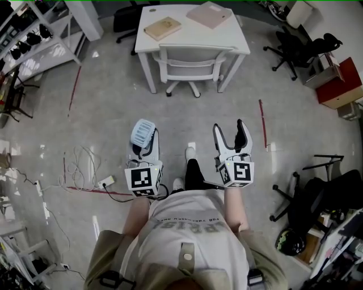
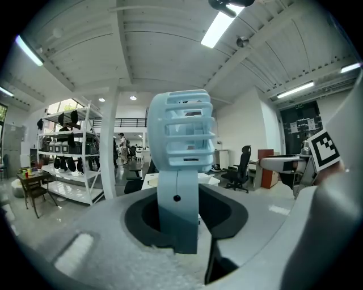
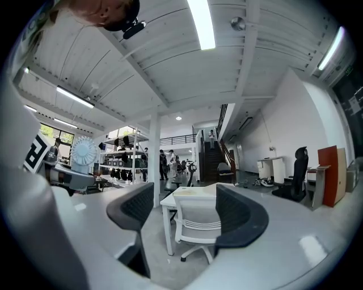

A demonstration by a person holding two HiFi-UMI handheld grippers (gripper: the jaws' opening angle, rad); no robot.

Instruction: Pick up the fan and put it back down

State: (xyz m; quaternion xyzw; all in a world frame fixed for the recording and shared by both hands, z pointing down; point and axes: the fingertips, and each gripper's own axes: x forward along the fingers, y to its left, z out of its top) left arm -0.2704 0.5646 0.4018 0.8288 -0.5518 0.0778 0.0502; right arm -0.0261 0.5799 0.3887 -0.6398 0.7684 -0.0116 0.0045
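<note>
Left gripper (image 1: 146, 148) is holding the fan (image 2: 184, 136): its two dark pads are closing on the fan's pale blue stem from both sides, with the jaws only partly apart. The fan is standing upright between the jaws, and its round slatted head is rising above them. It is being carried in the air, well above the floor (image 1: 113, 113), and is resting on nothing else.

Right gripper (image 3: 187, 218) is hanging beside the left one at about the same height, and it is pointing the same way. Its jaws are standing wide apart and are gripping nothing; only the room is showing between its pads (image 3: 133, 209). Both grippers are pointing roughly level.

Below and between the two grippers, the person's shoe (image 1: 190, 153) is showing on the floor. On the floor, on the outer side of the left gripper, a white power strip (image 1: 106, 182) is lying with loose cables (image 1: 82, 164) around it.

Ahead of both grippers, well apart from them, a white desk (image 1: 193, 39) is standing with a white chair (image 1: 190, 65) pushed under its near side. Two flat things are lying on the desk: a tan book (image 1: 163, 27) and a pinkish folder (image 1: 209, 14). Far to the outer side of the right gripper, a red cabinet (image 1: 340, 85) is standing.
</note>
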